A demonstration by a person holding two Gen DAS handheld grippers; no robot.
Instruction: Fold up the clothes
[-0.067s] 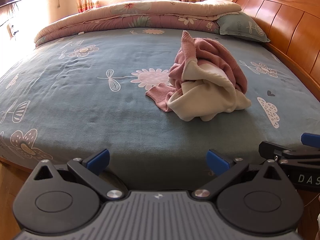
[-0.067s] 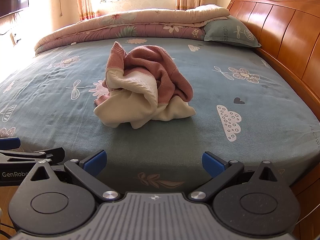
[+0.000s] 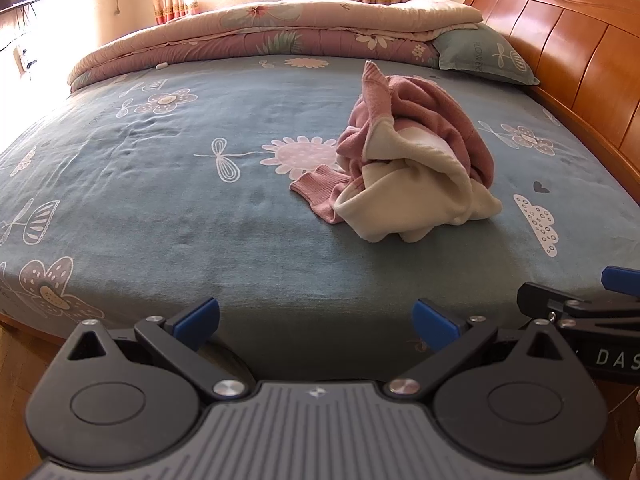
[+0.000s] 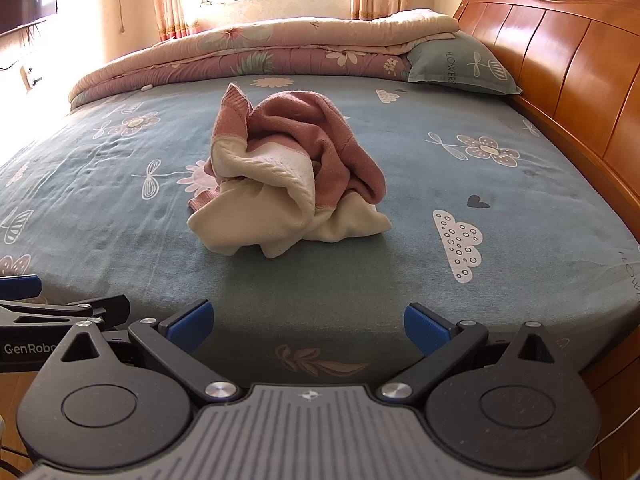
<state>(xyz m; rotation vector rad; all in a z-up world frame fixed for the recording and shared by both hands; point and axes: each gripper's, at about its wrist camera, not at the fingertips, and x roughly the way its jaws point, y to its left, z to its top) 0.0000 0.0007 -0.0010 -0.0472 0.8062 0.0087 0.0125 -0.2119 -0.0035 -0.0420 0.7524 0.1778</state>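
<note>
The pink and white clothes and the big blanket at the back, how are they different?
The pink and white clothes sit in a crumpled heap mid-bed; the blanket lies folded in flat layers along the far edge. The clothes are plain pink outside with cream lining; the blanket has printed flowers. The clothes make a small pile; the blanket stretches nearly across the bed. Both are soft, pinkish and rest on the blue sheet.

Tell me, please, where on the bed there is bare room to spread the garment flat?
The widest bare sheet lies left of the garment, from the near edge back to the quilt. A narrower strip runs between the garment and the headboard. The near edge before both open grippers is also free. It is crowded only at the back, with the quilt and pillow.
</note>
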